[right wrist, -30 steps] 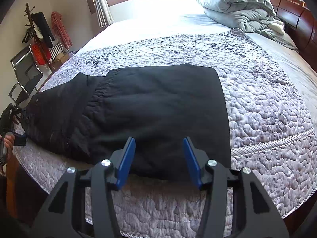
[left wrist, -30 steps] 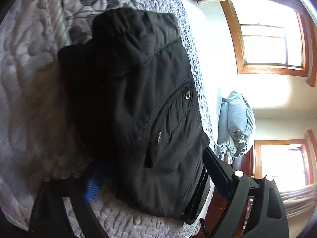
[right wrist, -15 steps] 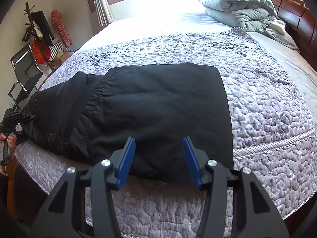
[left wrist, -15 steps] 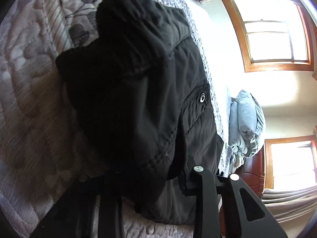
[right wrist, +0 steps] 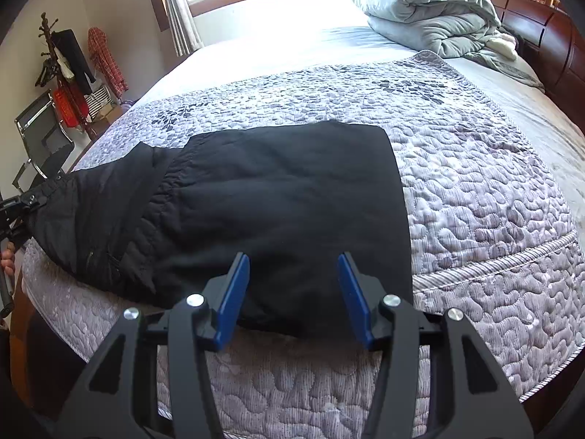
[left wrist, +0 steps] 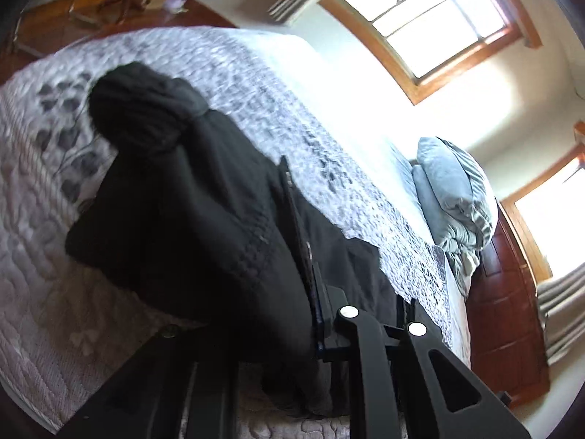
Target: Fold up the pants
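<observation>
1. Your black pants (right wrist: 278, 212) lie folded on the near part of the quilt (right wrist: 493, 226), waistband end at the left bed edge.
2. Your left gripper (left wrist: 314, 292) is closing, its jaws already pinching that waistband cloth; only the left wrist view shows the fabric bunched and lifted.
3. Your right gripper (right wrist: 294, 292) hangs with jaws apart over the pants' near edge, nothing between them.
4. Only the right wrist view shows the coat rack (right wrist: 62, 69); a folded duvet (right wrist: 431, 11) sits far right.
</observation>
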Tool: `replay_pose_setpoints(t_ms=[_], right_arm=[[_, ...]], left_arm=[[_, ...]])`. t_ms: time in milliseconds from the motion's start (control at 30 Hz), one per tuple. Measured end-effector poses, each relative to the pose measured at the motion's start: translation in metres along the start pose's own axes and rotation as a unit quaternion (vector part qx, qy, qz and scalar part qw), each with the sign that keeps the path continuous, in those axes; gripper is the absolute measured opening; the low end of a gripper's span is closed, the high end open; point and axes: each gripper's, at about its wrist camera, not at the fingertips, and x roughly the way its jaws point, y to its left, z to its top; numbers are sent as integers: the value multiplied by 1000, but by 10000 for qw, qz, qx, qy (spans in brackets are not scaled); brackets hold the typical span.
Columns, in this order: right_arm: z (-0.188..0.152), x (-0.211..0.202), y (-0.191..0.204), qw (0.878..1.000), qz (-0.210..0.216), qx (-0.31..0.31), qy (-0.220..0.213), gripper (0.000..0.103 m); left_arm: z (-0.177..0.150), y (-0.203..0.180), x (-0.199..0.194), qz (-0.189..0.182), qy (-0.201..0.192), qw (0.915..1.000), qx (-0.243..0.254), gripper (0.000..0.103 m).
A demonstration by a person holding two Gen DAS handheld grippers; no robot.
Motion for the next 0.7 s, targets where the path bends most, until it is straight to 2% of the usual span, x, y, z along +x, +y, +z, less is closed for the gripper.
replay_pose_setpoints(t_ms=[200, 300, 400, 500, 600, 700], right_arm=[[0, -3, -6, 9999, -21, 99, -37, 51], [1, -3, -10, 9999, -18, 150, -63, 51], [4, -5, -9, 9998, 7, 162, -114, 51], [8, -6, -9, 9997, 21, 150, -174, 51], [11, -6, -8, 9996, 68, 160, -217, 51], [13, -5, -9, 9995, 87, 187, -218, 51]], left_arm=[[-3, -31, -6, 94, -144, 9973, 720, 17], [-12, -44, -11, 89, -178, 9932, 1150, 19], [-27, -81, -10, -72, -169, 9882, 1518, 23], [-42, -113, -8, -72, -158, 9791, 2028, 26], [-54, -135, -4, -140, -93, 9726, 2318, 27], [-68, -154, 4, -78, -61, 9626, 2707, 28]])
